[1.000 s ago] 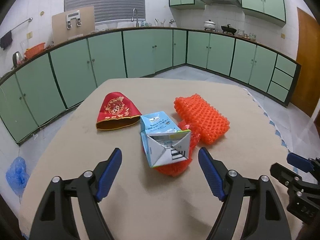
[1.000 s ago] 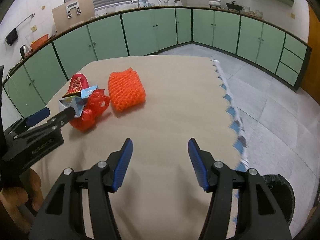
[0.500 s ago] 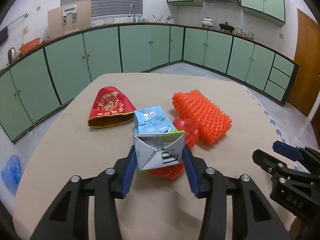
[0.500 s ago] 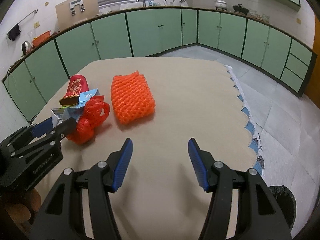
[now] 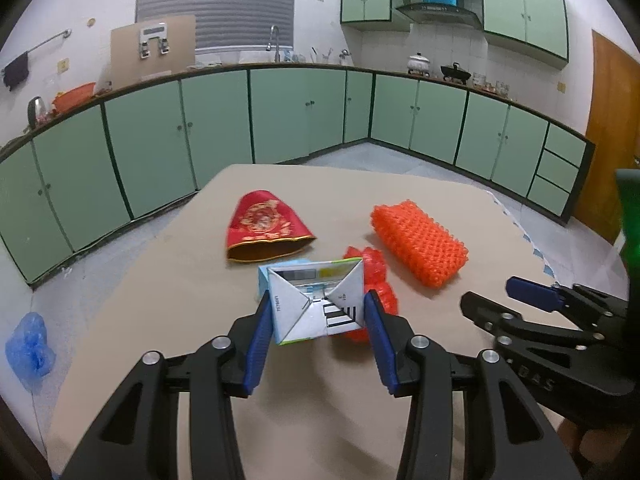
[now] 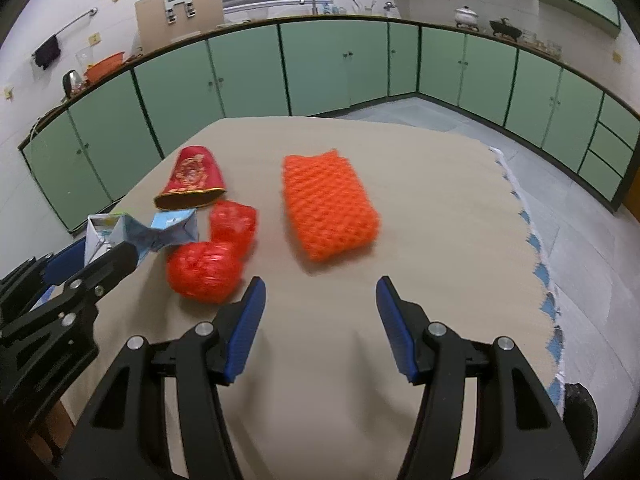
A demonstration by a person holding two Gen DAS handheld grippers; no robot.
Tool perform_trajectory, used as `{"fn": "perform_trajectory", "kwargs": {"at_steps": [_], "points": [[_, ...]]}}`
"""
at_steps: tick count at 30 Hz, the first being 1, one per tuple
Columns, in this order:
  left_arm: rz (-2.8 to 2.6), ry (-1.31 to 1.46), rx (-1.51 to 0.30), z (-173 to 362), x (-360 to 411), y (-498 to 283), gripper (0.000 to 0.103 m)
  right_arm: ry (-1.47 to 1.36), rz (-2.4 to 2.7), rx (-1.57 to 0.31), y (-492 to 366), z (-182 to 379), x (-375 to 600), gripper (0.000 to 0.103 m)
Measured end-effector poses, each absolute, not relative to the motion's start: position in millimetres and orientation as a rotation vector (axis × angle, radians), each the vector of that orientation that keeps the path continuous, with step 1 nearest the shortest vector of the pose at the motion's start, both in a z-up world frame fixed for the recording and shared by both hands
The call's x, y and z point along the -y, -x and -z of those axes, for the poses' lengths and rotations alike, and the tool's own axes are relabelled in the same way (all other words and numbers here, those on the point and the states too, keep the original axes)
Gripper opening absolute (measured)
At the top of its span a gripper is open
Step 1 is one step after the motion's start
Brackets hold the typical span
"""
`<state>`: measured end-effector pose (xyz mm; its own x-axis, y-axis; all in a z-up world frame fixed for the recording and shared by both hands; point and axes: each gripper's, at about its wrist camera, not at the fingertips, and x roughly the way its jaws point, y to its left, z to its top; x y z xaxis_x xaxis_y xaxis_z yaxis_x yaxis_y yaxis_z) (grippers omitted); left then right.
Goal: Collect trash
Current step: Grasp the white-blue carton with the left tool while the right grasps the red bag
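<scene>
My left gripper (image 5: 318, 312) is shut on a white and blue milk carton (image 5: 316, 302) and holds it lifted off the tan table (image 5: 168, 280). The carton also shows in the right wrist view (image 6: 140, 232), held at the left. A crumpled red plastic bag (image 6: 208, 260) lies on the table beside it. An orange foam net (image 6: 328, 208) lies further back at centre. A red and gold pouch (image 5: 266, 226) lies at the back left. My right gripper (image 6: 320, 312) is open and empty above the table, in front of the orange net.
Green cabinets (image 5: 280, 116) line the walls behind the table. A blue bag (image 5: 28, 350) lies on the floor at left. A dark bin (image 6: 580, 412) sits on the floor by the table's right edge. A scalloped mat edge (image 6: 536, 248) runs along the right.
My left gripper closed on the milk carton and raised it off the red bag. My right gripper moved forward toward the orange net and stayed open.
</scene>
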<state>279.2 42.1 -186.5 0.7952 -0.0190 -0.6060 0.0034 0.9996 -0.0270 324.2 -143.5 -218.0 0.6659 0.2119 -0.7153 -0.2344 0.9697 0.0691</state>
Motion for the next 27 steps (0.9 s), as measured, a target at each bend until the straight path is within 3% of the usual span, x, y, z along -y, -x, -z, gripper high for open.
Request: {"fn": "perform_trajectory", "kwargs": {"at_steps": [20, 21, 22, 27], "points": [[-0.057, 0.078, -0.618, 181.6, -115.2, -259.8, 0.044, 0.087, -0.328, -0.848, -336.2, 237.1, 60.2, 0.057], [-0.055, 0.079, -0.62, 182.3, -116.6, -260.0, 0.044, 0.083, -0.331, -0.861, -337.7, 240.0, 59.6, 0.044], [-0.053, 0.08, -0.621, 182.8, -117.9, -259.9, 0.044, 0.077, -0.332, -0.873, -339.1, 242.4, 59.8, 0.037], [-0.041, 0.081, -0.616, 182.9, -117.6, -258.1, 0.044, 0.051, -0.343, -0.853, -332.7, 234.7, 69.0, 0.027]]}}
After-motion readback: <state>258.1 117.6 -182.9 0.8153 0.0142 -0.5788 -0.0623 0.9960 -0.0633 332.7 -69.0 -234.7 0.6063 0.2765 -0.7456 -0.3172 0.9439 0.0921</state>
